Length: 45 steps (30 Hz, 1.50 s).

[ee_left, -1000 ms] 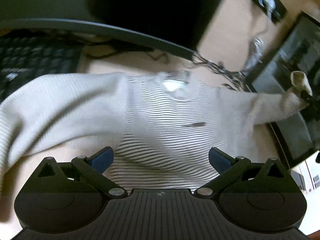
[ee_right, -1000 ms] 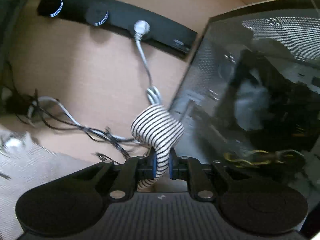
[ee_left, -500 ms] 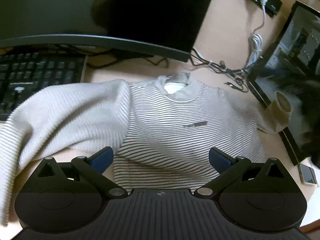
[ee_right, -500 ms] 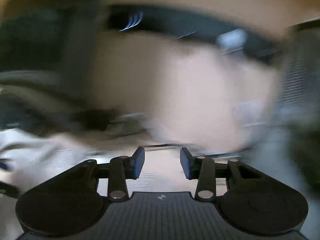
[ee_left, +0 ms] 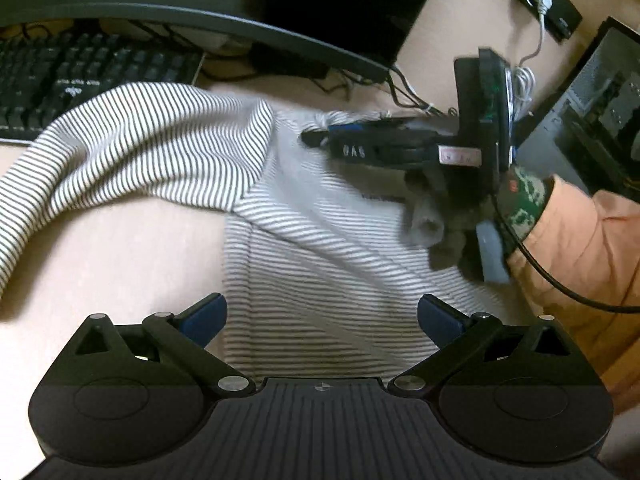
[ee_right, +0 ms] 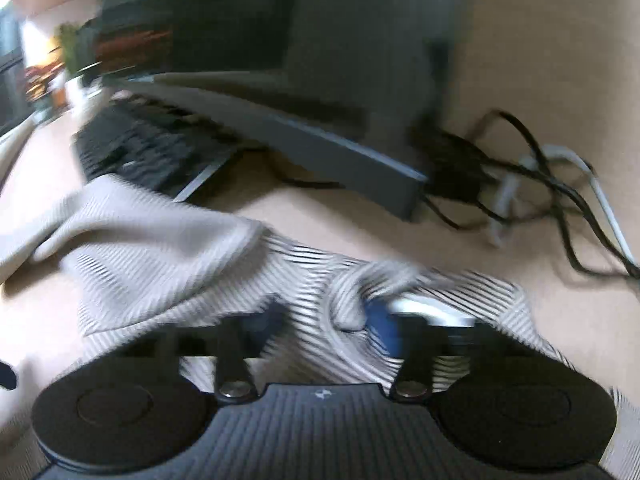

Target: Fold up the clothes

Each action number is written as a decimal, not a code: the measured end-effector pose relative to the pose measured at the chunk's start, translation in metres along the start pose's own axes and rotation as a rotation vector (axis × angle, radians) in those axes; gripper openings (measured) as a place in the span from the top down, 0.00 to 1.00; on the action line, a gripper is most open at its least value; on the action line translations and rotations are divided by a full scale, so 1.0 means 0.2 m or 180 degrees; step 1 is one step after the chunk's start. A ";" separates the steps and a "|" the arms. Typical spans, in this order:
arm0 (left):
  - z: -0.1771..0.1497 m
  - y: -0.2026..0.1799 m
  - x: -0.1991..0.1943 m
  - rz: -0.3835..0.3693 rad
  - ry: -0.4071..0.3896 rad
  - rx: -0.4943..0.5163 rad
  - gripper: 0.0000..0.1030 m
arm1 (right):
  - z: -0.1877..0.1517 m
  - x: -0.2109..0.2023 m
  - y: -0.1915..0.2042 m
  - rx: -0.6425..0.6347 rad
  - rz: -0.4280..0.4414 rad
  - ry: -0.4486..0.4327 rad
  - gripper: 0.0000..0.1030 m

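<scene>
Our left gripper (ee_left: 322, 316) hung wide open, empty, over the striped sweater (ee_left: 320, 264). Our right gripper (ee_right: 324, 330), open, straddled the collar (ee_right: 360, 280); we judged a deep bite on it necessary.

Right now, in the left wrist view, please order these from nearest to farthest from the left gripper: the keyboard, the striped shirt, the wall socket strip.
From the left gripper:
1. Striped shirt, directly ahead between the fingers.
2. Keyboard, far left, behind the sleeve.
3. Wall socket strip, upper right on the wall.

Striped sweater (ee_left: 320, 240), flat, one sleeve folded
</scene>
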State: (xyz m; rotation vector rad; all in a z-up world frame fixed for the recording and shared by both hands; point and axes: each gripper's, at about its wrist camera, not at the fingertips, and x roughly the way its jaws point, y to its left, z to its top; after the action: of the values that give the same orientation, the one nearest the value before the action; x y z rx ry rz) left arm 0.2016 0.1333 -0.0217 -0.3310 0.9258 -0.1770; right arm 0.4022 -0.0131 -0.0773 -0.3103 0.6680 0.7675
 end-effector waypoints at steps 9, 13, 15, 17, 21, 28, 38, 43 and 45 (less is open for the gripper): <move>-0.04 0.00 0.03 0.0037 0.0098 0.0001 0.00 | 0.01 -0.09 0.04 -0.0751 -0.0954 -0.0342 0.88; -0.02 -0.02 0.05 0.0075 0.0123 0.0180 0.00 | -0.06 -0.29 0.00 -0.0484 -0.0951 -0.0404 0.74; 0.00 -0.03 0.06 0.0027 0.0087 0.0307 0.00 | -0.10 -0.39 -0.02 -0.0350 -0.0949 -0.0435 0.64; 0.02 -0.05 0.08 -0.0021 0.0052 0.0433 0.00 | -0.13 -0.49 -0.04 -0.0215 -0.0947 -0.0465 0.64; 0.05 -0.08 0.12 -0.0115 -0.0018 0.0687 0.00 | -0.30 -0.74 -0.11 0.0382 -0.1062 -0.0240 0.64; 0.03 -0.14 0.18 0.0222 -0.0048 0.1284 0.00 | -0.65 -0.99 -0.10 0.1212 -0.1310 0.0168 0.62; -0.01 -0.12 0.23 0.0028 0.0085 0.1200 0.00 | -0.58 -0.79 -0.24 0.1591 -0.1377 0.0036 0.92; -0.04 -0.12 0.24 0.0051 0.0064 0.1268 0.00 | -0.56 -0.81 -0.28 0.1176 -0.1768 0.0162 0.97; -0.05 -0.12 0.24 0.0060 0.0056 0.1296 0.00 | -0.60 -0.83 -0.33 0.1239 -0.1985 0.0281 0.99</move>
State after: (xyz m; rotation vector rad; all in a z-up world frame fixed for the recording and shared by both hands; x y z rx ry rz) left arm 0.2218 0.0947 -0.0549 0.0558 0.8865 -0.3449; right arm 0.3098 -0.2060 -0.0575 -0.1779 0.7344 0.0237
